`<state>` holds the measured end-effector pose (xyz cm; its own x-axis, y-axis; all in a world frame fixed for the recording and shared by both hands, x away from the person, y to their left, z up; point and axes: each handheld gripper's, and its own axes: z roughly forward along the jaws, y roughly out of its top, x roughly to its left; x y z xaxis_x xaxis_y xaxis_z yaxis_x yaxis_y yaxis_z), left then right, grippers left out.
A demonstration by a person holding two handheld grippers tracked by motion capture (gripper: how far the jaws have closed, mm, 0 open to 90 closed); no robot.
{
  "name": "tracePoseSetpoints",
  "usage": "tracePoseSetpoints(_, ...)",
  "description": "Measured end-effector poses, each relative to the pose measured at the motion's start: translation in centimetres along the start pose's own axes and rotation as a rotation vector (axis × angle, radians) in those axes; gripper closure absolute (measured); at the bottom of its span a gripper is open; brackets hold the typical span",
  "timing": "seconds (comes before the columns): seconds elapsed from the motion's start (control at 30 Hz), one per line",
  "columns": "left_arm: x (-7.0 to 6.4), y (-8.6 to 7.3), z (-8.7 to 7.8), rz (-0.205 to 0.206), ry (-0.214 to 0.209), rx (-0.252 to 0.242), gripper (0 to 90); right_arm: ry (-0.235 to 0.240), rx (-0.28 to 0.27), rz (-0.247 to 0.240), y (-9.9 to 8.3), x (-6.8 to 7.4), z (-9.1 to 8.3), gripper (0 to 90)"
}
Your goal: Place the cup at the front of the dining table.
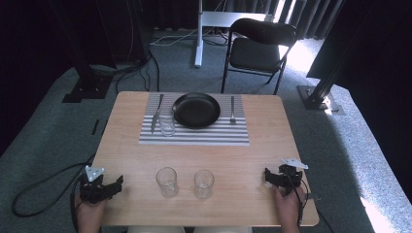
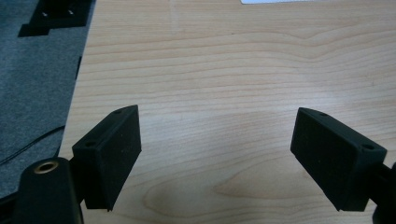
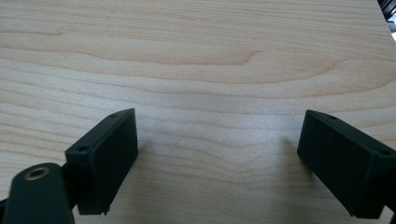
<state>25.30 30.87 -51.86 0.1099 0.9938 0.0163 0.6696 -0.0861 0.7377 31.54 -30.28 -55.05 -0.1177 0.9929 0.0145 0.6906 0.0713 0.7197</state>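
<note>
Two clear, empty drinking glasses stood upright near the front edge of the wooden worktop (image 1: 131,145), side by side but apart: the left glass (image 1: 166,181) and the right glass (image 1: 203,183), both plain tumblers of similar shape. A third glass (image 1: 166,123) stood farther back on a striped placemat (image 1: 194,136), just beside a black plate (image 1: 196,109) at the mat's centre. A knife (image 1: 157,113) lay along the left side of the plate and a fork (image 1: 232,110) along its right side, both on the mat. The left hand-held gripper (image 1: 116,184) rested at the front left corner of the worktop, well apart from the left glass, held by the person's left hand (image 1: 91,211) and pointing to the right and slightly forward. The right hand-held gripper (image 1: 270,175) lay near the front right edge, pointing left toward the glasses, held by the right hand (image 1: 289,206). In the left gripper view, the left hand-held gripper (image 2: 215,154) had its jaws spread wide over bare wood, gripping nothing. In the right gripper view, the right hand-held gripper (image 3: 217,158) likewise stood wide open over bare wood, with nothing between its jaws. A black chair (image 1: 257,48) stood on the carpet beyond the worktop.
</note>
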Motion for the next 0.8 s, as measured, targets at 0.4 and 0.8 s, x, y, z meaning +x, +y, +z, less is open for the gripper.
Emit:
tracePoseSetpoints(0.4,-0.5,-1.8,-0.9,-0.020,0.064,0.013,16.9,0.000,0.000,0.000,0.0,0.0,0.0,11.7)
tracePoseSetpoints(0.8,-0.2,-2.2,-1.1,-0.081,0.186,-0.006,8.7,0.000,0.000,0.000,0.0,0.0,0.0,11.7)
